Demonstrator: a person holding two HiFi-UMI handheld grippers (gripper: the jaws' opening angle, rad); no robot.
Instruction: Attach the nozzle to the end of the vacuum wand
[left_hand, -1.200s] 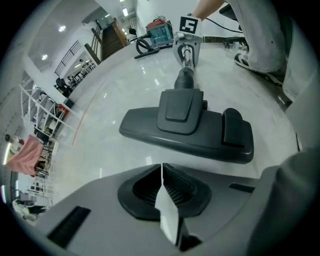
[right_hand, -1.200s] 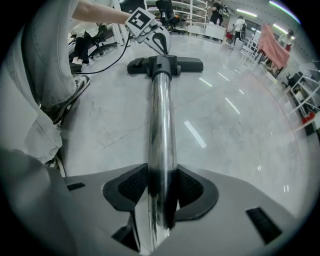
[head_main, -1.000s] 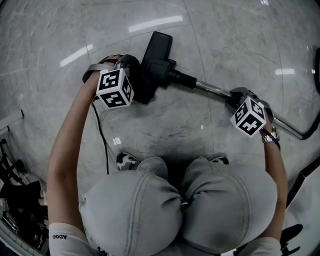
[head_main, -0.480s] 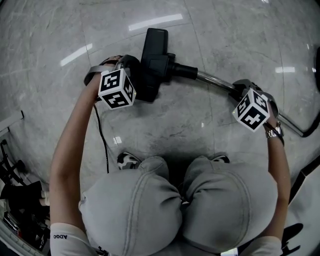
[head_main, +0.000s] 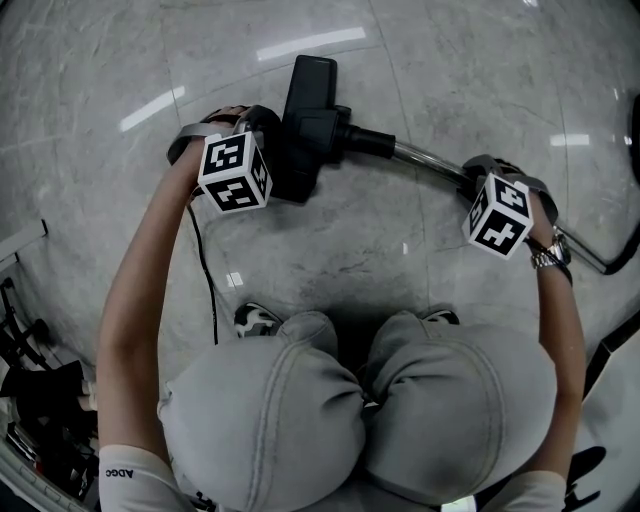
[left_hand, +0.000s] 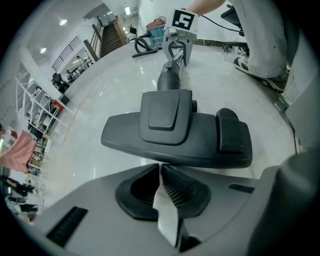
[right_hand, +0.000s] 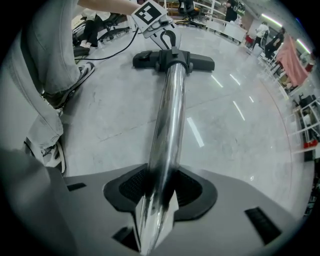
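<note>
Evidently the joint was the crux: the nozzle (head_main: 305, 125) lay on the pale stone surface (head_main: 350, 250) with its long axis running near to far in the head view, and the vacuum wand (head_main: 430, 160) met its black neck from the right, so the wand's long axis ran crosswise to the nozzle and straight back to the right claw (head_main: 478, 182). In the right gripper view that claw (right_hand: 155, 212) was clamped on the chrome wand (right_hand: 170, 115), which led directly away to the nozzle (right_hand: 172, 61) at its far end, well apart from the grip. The left claw (head_main: 262, 135) was the nearer one, sitting just beside the nozzle's left side. In the left gripper view its jaws were pressed together with nothing visible between them, and the tips stood against the near edge of the nozzle (left_hand: 175, 132). Any further seating would likely call for a push along the wand's axis from the right while the left braced the nozzle. Compared with a second earlier, the nozzle had swung from a tilted lie to squarer across the wand, the wand ran flatter, and the right claw had shifted up a little. Over the last half second hardly anything changed.
</note>
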